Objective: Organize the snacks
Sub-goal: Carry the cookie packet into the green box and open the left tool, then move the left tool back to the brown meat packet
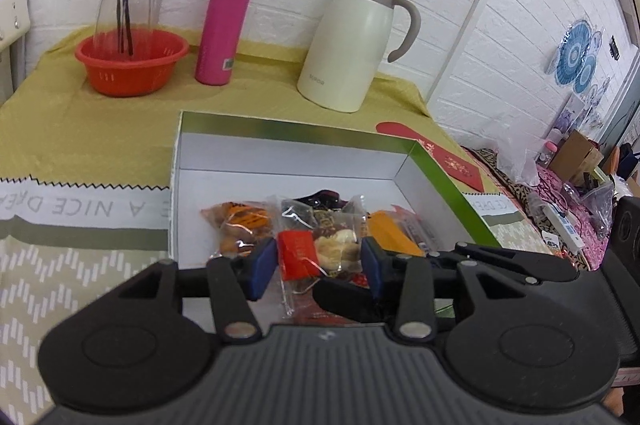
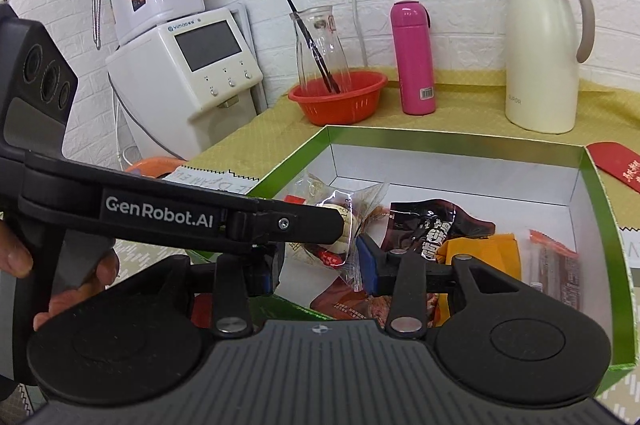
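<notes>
A clear snack packet (image 1: 320,257) is being pinched between the blue pads of the left claw (image 1: 318,267), angled down over the green-rimmed box (image 1: 448,181) on the table (image 1: 88,129). The right claw (image 2: 320,265) is being held spread at the packet's 6 o'clock. "GenRobot.AI" is being shown on the left claw's arm; "SUPOR" on the cream jug (image 2: 540,65).

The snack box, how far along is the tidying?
Done: several snack packets already lie inside the box. In hand: a clear packet sits between the left tool's blue pads, over the box; whether the pads press on it is unclear. The right tool hovers alongside, apparently gripping nothing. Left: settling that packet; no loose snacks show outside the box in these views.
</notes>
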Demonstrator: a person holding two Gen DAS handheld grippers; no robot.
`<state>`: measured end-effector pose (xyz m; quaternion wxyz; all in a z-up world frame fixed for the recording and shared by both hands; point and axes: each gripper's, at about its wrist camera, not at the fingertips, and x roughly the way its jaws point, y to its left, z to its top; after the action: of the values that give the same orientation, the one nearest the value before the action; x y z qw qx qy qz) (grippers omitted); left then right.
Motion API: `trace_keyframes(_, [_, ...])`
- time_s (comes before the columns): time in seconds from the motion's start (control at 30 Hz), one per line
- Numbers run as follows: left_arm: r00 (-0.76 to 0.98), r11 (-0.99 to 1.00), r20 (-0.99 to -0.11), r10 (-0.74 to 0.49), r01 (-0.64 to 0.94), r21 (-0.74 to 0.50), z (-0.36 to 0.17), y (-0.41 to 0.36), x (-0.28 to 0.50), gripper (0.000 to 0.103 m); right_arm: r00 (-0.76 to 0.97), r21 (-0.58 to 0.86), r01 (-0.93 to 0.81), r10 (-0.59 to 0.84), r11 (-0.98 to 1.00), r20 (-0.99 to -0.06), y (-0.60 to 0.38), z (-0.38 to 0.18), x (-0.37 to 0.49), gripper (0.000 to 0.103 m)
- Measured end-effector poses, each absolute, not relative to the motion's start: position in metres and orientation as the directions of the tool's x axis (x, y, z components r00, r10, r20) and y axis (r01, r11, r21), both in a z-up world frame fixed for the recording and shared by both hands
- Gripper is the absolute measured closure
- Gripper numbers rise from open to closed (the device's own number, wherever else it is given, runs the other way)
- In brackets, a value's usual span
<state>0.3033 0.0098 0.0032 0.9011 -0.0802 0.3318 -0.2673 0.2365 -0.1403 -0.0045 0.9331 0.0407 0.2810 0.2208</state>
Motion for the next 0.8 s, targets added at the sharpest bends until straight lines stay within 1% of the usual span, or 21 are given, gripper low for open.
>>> trace_keyframes(0.03, [0.641,0.848,-0.557,-0.528,0.424,-0.317,0.002,0.01,0.305,0.058,0.741,0.2,-0.391,0.437,0.898,-0.51,-0.14,-0.006,0.238,0.029])
trace_keyframes(0.07, [0.65,0.853,-0.553,-0.521,0.42,-0.31,0.001,0.011,0.305,0.047,0.738,0.196,-0.394,0.437,0.898,-0.515,-0.14,-0.007,0.24,0.027])
trace_keyframes(0.1, [0.661,0.855,-0.544,-0.517,0.418,-0.305,0.001,0.012,0.304,0.041,0.734,0.187,-0.399,0.434,0.898,-0.522,-0.138,-0.008,0.242,0.026])
trace_keyframes(0.13, [0.683,0.86,-0.522,-0.511,0.413,-0.301,0.001,0.013,0.302,0.037,0.728,0.177,-0.412,0.439,0.894,-0.526,-0.137,-0.008,0.243,0.02])
trace_keyframes(0.17, [0.704,0.867,-0.507,-0.498,0.405,-0.29,0.003,0.013,0.3,0.031,0.723,0.167,-0.428,0.447,0.888,-0.527,-0.136,-0.009,0.243,0.013])
trace_keyframes(0.2, [0.723,0.879,-0.501,-0.476,0.39,-0.273,0.004,0.012,0.298,0.028,0.724,0.152,-0.438,0.448,0.886,-0.524,-0.134,-0.009,0.241,0.0])
trace_keyframes(0.23, [0.738,0.895,-0.506,-0.446,0.368,-0.252,0.006,0.01,0.297,0.024,0.735,0.132,-0.44,0.44,0.888,-0.516,-0.132,-0.01,0.239,0.0])
trace_keyframes(0.27, [0.753,0.912,-0.515,-0.41,0.339,-0.231,0.007,0.009,0.297,0.01,0.754,0.112,-0.434,0.428,0.894,-0.498,-0.131,-0.009,0.236,0.0])
trace_keyframes(0.4, [0.775,0.933,-0.519,-0.361,0.306,-0.191,0.012,0.007,0.292,0.011,0.768,0.098,-0.425,0.415,0.9,-0.488,-0.133,-0.008,0.234,0.0])
trace_keyframes(0.63, [0.795,0.937,-0.497,-0.348,0.301,-0.175,0.03,0.007,0.272,0.011,0.768,0.077,-0.425,0.405,0.902,-0.496,-0.132,0.002,0.222,0.0])
trace_keyframes(0.8, [0.809,0.933,-0.466,-0.358,0.329,-0.145,0.052,0.006,0.238,0.011,0.772,0.061,-0.428,0.4,0.902,-0.494,-0.135,0.024,0.198,0.0])
